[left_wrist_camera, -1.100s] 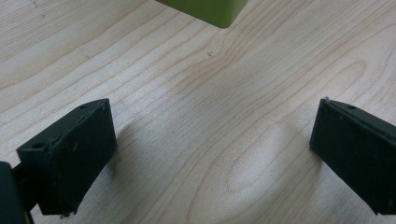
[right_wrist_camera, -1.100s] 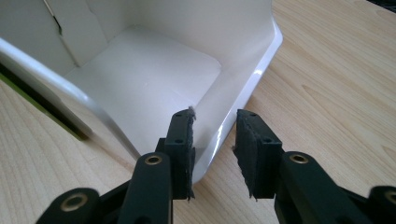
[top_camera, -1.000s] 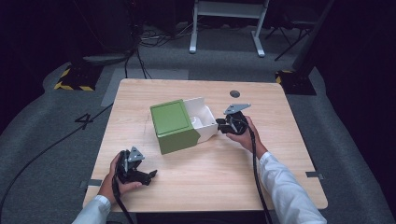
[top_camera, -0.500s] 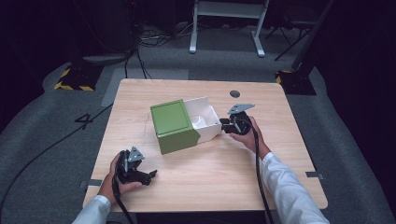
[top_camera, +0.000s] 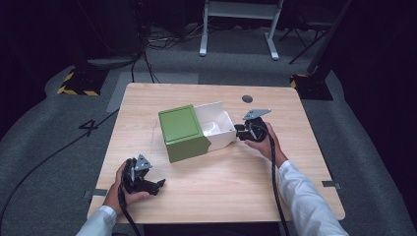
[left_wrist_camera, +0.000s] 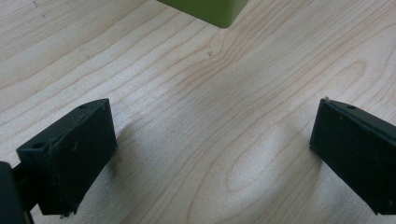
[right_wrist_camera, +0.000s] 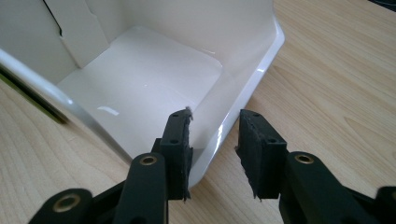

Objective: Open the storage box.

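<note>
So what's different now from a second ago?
The right gripper has just been opening: its fingers now straddle the white tray's wall, one inside, one outside, with a gap on the outer side, so the grip is let go. The white tray sits a little further out of the green sleeve than before. The left gripper stayed open on the table.

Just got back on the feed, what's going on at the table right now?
The right gripper is at the white tray that sticks out of the green sleeve. Its jaws straddle the tray's end wall and have just been opening, with a gap now showing on the outer side. The left gripper rests open on the table, away from the box.
</note>
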`<act>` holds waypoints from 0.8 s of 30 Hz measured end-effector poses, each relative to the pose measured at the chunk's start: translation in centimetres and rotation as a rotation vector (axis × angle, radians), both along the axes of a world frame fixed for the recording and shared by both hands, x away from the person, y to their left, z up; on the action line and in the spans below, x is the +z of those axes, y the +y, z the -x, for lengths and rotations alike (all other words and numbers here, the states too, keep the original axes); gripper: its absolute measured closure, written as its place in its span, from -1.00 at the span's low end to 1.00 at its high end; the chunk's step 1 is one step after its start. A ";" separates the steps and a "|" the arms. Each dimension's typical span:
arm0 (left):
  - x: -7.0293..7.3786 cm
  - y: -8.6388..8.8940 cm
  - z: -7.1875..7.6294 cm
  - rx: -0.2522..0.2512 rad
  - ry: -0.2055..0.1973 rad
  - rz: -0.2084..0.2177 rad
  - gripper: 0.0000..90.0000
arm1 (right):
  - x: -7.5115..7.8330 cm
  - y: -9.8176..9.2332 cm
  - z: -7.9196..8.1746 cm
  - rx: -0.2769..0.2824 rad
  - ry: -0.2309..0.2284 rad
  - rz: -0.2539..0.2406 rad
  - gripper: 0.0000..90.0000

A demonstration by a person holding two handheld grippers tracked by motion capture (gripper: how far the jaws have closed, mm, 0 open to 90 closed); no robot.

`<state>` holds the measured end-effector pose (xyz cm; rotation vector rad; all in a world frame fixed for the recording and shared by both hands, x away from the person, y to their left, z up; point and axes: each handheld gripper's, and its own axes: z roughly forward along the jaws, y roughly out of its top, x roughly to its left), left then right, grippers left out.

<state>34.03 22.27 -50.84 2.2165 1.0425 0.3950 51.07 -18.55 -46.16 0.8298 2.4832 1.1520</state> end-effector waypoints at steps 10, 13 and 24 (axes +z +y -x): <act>0.0 0.0 0.0 0.000 0.000 0.002 -0.99 | 0.9 -0.6 0.0 -0.012 -0.026 -0.006 0.23; 0.0 0.0 0.0 0.000 0.000 0.001 -0.99 | 1.1 -0.7 0.1 -0.016 -0.028 -0.004 0.19; 0.0 0.0 0.0 -0.001 0.001 0.002 -0.99 | 2.5 -2.0 0.3 -0.040 -0.066 0.018 0.01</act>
